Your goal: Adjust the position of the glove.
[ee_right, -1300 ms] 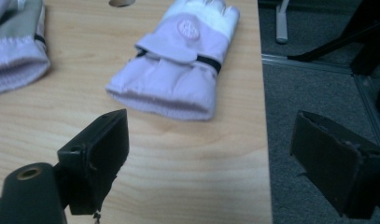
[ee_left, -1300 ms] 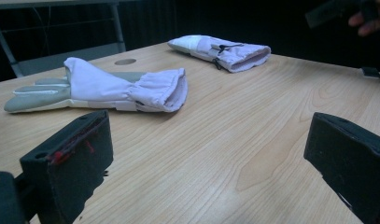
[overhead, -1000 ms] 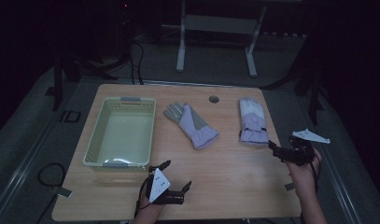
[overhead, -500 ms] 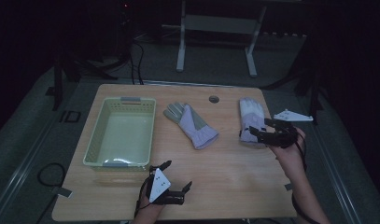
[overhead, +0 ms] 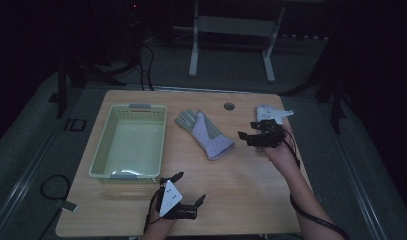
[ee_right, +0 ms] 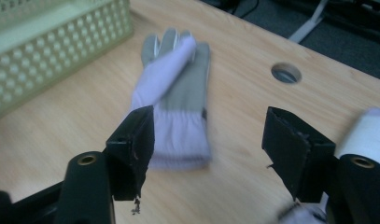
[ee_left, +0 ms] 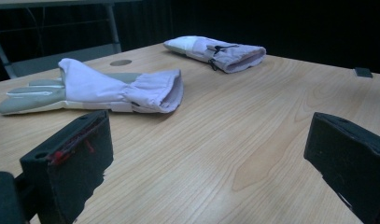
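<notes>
Mid-table, glove [overhead: 205,133] lying diagonally, fingers seemingly far-left

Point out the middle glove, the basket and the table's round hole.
middle glove [overhead: 207,134]: high view, on its palm.
basket [overhead: 103,150]: high view, on its left wall.
round hole [ee_right: 286,73]: right gripper view, on the opening itself.

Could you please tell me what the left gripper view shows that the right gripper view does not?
The left gripper view has the far glove's cuff with its black cord, and a small dark object at the table edge. The right gripper view has the green basket and the right gripper, jaws apart. Both show the near glove and the round table hole.
</notes>
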`<control>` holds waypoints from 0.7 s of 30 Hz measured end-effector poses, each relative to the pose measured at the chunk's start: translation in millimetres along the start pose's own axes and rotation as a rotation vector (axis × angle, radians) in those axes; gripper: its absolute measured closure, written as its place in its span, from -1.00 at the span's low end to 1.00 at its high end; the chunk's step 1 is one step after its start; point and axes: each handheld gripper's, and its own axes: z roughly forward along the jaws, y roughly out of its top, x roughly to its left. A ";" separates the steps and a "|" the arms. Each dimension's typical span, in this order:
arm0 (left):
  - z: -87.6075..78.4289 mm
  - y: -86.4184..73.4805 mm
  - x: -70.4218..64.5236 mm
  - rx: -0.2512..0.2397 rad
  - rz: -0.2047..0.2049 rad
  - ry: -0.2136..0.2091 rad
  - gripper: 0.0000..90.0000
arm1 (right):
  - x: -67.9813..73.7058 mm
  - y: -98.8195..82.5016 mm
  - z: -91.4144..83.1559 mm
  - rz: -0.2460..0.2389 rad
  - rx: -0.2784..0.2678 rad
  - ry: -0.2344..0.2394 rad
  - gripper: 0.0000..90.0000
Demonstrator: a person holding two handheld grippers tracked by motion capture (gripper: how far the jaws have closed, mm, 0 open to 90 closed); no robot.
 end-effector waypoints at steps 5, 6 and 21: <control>0.0 0.0 -0.6 -0.003 0.004 0.000 -0.97 | 5.5 6.3 30.3 -0.023 0.064 0.034 -0.17; 0.1 -0.1 -0.6 -0.003 0.005 -0.002 -0.97 | 5.9 7.0 36.7 -0.009 0.068 0.047 -0.17; -0.2 -0.2 -0.4 -0.005 0.002 -0.006 -0.97 | 8.1 9.5 110.0 -0.032 0.167 0.084 -0.02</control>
